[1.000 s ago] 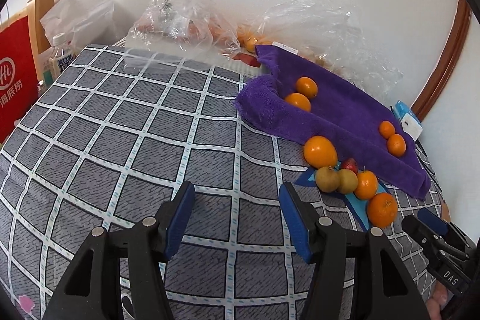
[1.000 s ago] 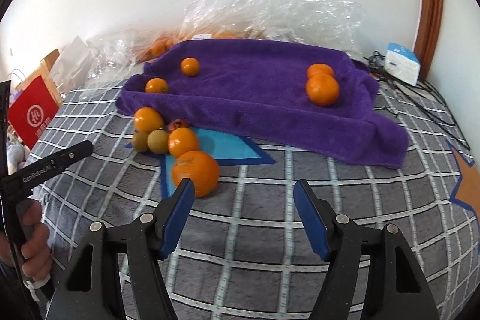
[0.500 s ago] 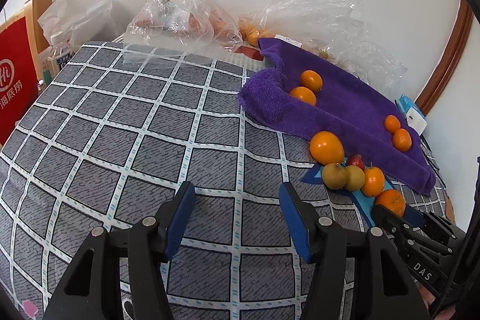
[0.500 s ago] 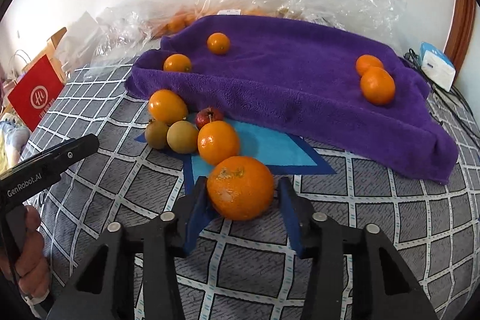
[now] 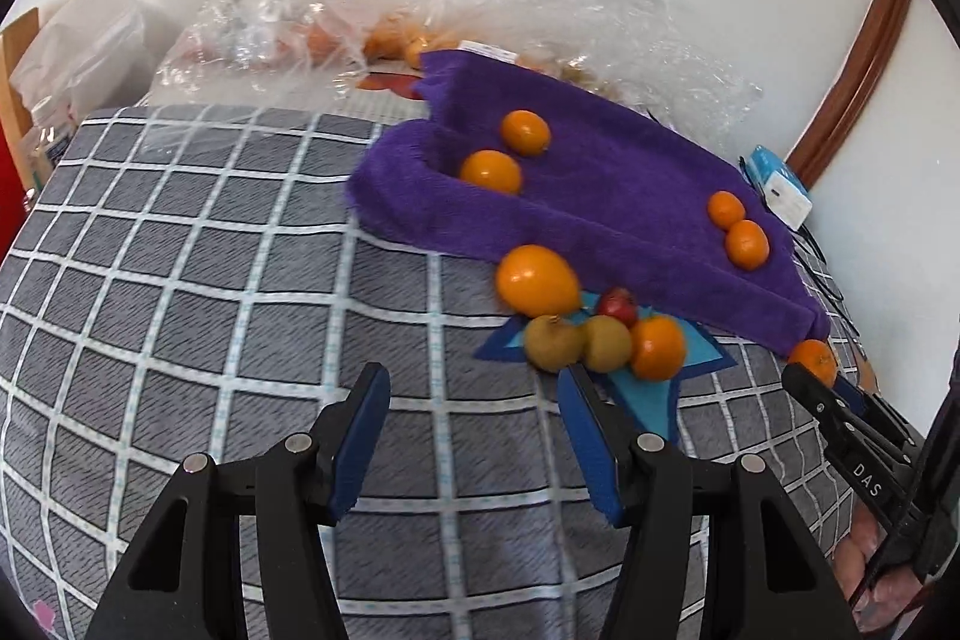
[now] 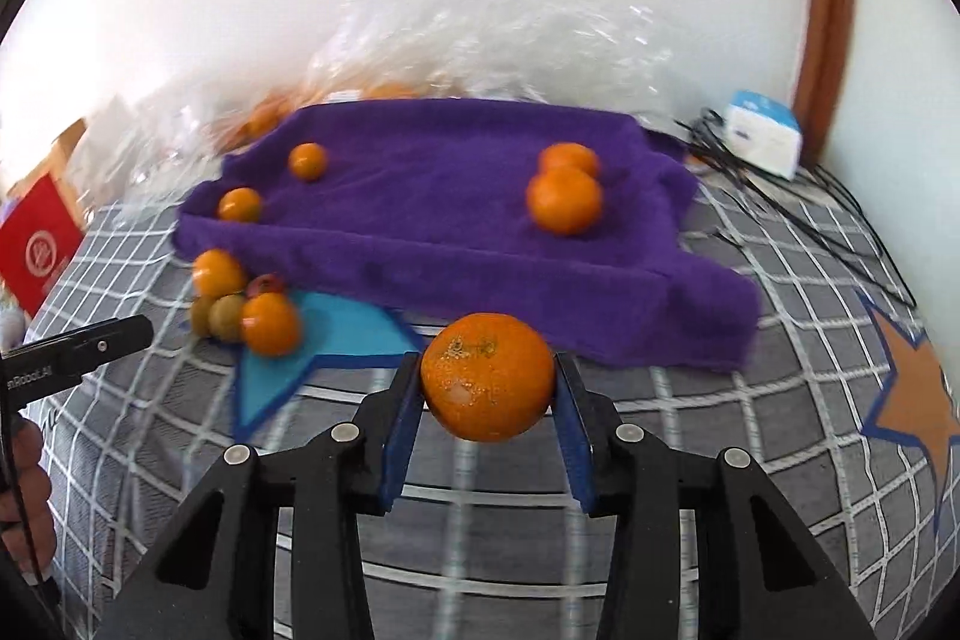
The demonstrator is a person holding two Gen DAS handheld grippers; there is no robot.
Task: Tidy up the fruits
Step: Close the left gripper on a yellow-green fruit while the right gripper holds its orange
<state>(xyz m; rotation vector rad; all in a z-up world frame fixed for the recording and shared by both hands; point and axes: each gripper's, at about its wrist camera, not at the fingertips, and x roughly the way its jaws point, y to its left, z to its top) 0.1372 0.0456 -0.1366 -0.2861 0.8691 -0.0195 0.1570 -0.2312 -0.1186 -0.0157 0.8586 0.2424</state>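
Bare grey checked bedcover (image 5: 180,280) spreads wide ahead of the left claw (image 5: 474,436), whose blue pads stand apart around nothing. To its right a cluster of small orange, brown and red fruits (image 5: 588,322) sits close together on a blue star patch (image 5: 654,388), touching the raised edge of the folded purple towel (image 6: 456,232). The towel's middle, between two pairs of small oranges, lies bare. Crumpled clear plastic bags (image 6: 480,40) crowd the wall behind it.
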